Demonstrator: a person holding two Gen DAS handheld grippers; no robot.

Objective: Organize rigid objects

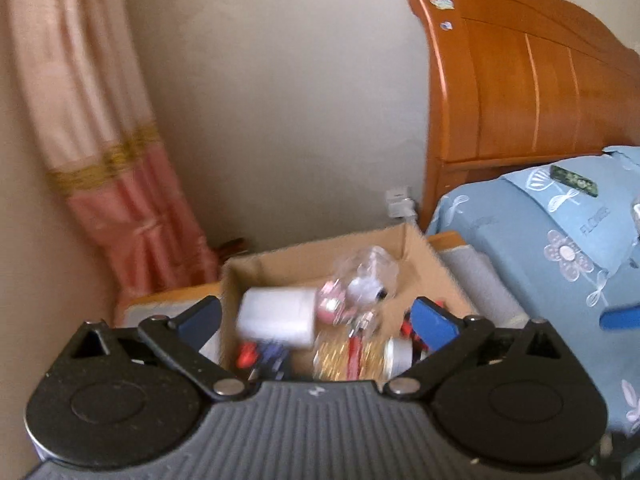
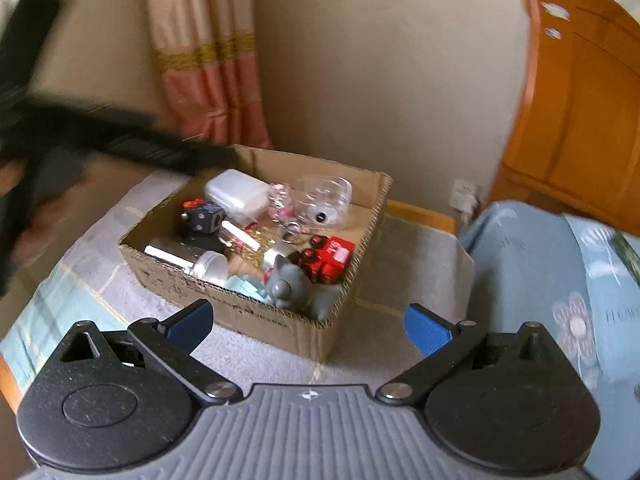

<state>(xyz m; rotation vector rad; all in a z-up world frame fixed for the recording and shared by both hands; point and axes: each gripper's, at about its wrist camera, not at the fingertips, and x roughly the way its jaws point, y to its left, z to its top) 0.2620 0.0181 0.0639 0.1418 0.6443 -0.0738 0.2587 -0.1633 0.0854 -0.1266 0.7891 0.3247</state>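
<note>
An open cardboard box (image 2: 280,316) stands on a grey mat and holds several small objects: a white case (image 2: 236,194), a clear cup (image 2: 326,196), a red toy truck (image 2: 332,258), a grey toy (image 2: 288,286) and a dark cube (image 2: 204,216). In the left wrist view the box (image 1: 280,264) lies right under my left gripper (image 1: 316,318), which is open and empty, with the white case (image 1: 276,318) between its fingers' line of sight. My right gripper (image 2: 308,322) is open and empty, just in front of the box's near wall. The left gripper shows as a black blur (image 2: 120,140) over the box's far left corner.
A bed with a blue flowered cover (image 2: 560,300) and orange wooden headboard (image 1: 520,80) stands at the right. A pink curtain (image 1: 100,160) hangs at the left. A wall socket (image 1: 398,202) sits behind the box. A dark flat item (image 1: 574,180) lies on the bed.
</note>
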